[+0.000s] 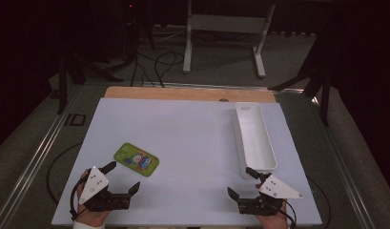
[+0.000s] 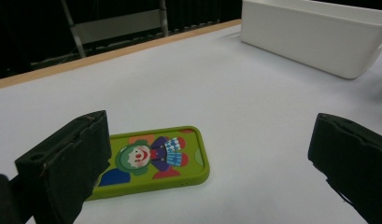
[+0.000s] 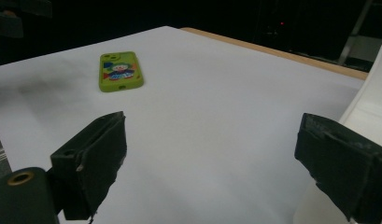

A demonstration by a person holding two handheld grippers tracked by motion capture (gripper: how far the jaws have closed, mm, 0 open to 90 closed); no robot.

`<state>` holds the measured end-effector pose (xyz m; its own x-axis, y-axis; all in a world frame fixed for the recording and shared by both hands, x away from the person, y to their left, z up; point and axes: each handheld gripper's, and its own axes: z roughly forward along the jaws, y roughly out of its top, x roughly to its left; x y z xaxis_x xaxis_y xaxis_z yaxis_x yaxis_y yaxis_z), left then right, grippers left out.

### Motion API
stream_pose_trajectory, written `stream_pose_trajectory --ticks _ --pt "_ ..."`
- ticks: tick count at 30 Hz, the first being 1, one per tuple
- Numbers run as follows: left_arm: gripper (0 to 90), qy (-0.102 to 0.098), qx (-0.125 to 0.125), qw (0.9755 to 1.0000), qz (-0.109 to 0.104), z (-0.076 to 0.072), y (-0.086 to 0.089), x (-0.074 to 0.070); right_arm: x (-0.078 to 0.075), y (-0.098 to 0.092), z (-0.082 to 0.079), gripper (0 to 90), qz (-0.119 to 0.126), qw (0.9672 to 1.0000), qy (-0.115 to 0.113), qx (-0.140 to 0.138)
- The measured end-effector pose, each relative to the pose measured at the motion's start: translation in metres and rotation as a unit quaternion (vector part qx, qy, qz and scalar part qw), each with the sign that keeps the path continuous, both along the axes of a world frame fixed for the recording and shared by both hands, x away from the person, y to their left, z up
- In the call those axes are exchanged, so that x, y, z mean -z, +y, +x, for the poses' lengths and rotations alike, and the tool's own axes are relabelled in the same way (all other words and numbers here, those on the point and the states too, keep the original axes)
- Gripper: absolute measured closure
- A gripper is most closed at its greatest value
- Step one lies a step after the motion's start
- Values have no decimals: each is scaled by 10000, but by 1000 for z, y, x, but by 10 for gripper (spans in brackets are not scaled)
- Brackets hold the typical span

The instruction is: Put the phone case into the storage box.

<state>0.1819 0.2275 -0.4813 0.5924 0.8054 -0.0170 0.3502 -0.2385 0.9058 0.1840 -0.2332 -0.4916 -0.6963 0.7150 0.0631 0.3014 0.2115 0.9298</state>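
Note:
A green phone case (image 1: 136,159) with a clown picture lies flat on the white table (image 1: 183,138), left of the middle. My left gripper (image 1: 123,176) rests near the front left edge, just short of the case, open with nothing between its jaws. In the left gripper view the phone case (image 2: 153,161) lies beside the left jaw. My right gripper (image 1: 241,183) sits at the front right, open and empty, close to the near end of a long white bin (image 1: 254,136). The right gripper view has the phone case (image 3: 119,71) far off at upper left.
The white bin (image 2: 314,35) runs front to back along the table's right side, and the white bin (image 3: 366,112) stands by my right jaw. A wooden strip (image 1: 188,93) edges the table's far side. Beyond it are a metal stand (image 1: 226,28) and floor cables.

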Motion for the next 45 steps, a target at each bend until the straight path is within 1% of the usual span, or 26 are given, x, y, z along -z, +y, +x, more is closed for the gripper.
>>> stream_pose_trajectory --ticks 7,11,23,24,28,29,36,40,45 --pt "3 21 -44 10000 23 0 1 0 1 1 0 92 16 10000 24 -12" --pt "3 79 -62 9999 74 1 2 1 2 2 0 92 -20 10000 67 -8" --pt "2 157 -114 9998 80 3 1 1 3 2 1 92 -33 10000 63 -1" --pt "3 182 -129 9997 117 4 1 1 3 3 1 92 -62 10000 62 -16" --pt "3 186 -130 9997 114 5 1 1 3 3 1 92 -62 10000 74 -20" --pt "3 221 -155 9996 126 5 1 0 3 4 1 92 -70 10000 60 -26" --pt "3 263 -195 9993 152 7 1 0 3 4 1 92 -66 10000 65 -3" --pt "3 358 -220 9989 189 8 1 0 3 4 1 92 -78 10000 53 3" --pt "3 416 -286 9984 244 11 -1 0 4 5 1 93 -79 9999 66 11"
